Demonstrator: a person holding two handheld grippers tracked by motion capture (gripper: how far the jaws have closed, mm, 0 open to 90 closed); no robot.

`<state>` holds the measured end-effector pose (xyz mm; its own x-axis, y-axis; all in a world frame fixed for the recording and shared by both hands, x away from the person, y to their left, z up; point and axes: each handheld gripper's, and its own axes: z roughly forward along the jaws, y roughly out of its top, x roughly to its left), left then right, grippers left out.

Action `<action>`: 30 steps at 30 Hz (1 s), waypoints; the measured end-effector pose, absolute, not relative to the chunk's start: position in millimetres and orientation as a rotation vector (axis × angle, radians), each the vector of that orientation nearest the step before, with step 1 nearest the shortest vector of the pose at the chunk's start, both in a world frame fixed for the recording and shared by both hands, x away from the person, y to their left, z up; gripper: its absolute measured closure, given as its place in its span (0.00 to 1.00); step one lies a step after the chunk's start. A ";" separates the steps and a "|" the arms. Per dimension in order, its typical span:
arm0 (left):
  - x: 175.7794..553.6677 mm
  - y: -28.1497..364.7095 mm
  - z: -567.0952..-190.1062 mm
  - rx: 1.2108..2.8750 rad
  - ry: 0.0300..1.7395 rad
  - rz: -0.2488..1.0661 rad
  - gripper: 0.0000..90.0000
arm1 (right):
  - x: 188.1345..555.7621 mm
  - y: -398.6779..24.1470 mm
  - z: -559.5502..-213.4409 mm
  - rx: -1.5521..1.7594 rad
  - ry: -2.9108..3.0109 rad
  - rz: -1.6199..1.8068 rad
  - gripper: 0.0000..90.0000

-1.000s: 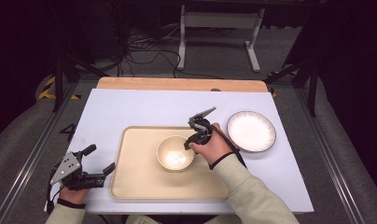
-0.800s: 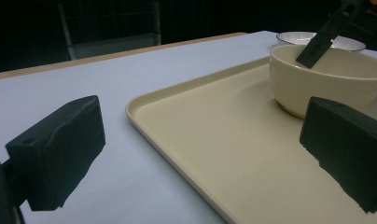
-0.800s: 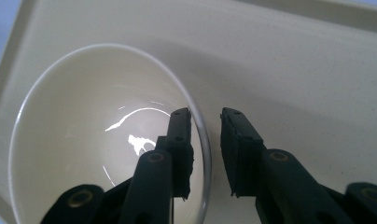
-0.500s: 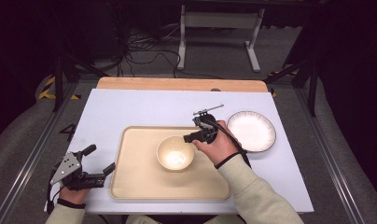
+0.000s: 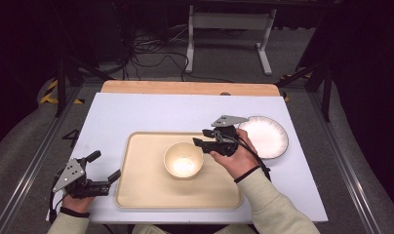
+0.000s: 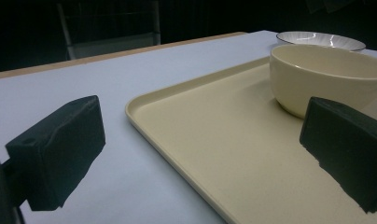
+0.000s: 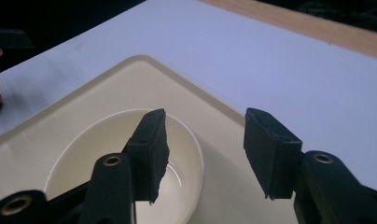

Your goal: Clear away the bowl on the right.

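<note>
Hovering right tool [image 5: 199,137], jaws just opening, empty, seemingly above bowl's [image 5: 183,160] rim.

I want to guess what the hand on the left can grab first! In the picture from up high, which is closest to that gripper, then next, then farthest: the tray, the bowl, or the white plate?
From the left gripper, in the high view:
1. The tray: right beside it, its near edge next to the jaws.
2. The bowl: standing on the tray, near its middle.
3. The white plate: on the table past the tray's far right side.
</note>
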<state>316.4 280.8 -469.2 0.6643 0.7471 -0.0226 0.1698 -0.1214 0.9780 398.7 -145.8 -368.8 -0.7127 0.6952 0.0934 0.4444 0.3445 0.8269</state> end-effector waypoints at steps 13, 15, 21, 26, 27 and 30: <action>316.3 280.7 -469.1 1.657 0.759 0.582 0.01 | 386.9 -176.6 -372.3 0.738 2.211 1.455 0.32; 316.3 280.3 -469.2 1.656 0.761 0.582 0.01 | 385.7 -180.0 -371.7 0.706 2.203 1.465 0.30; 316.4 280.2 -469.3 1.658 0.759 0.580 0.01 | 383.9 -191.6 -374.1 0.673 2.193 1.480 0.29; 316.4 280.0 -469.4 1.655 0.760 0.580 0.01 | 380.5 -203.0 -375.1 0.647 2.155 1.507 0.22; 316.4 280.0 -469.4 1.655 0.760 0.580 0.01 | 379.0 -204.8 -375.4 0.651 2.135 1.513 0.21; 316.4 280.1 -469.4 1.658 0.760 0.581 0.01 | 375.6 -210.0 -377.8 0.675 2.095 1.525 0.16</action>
<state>316.4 280.1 -469.4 0.6664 0.7453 -0.0226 0.1736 -0.1256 0.9768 375.6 -210.0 -377.8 -0.7738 0.6286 -0.0785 0.1185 0.2652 0.9569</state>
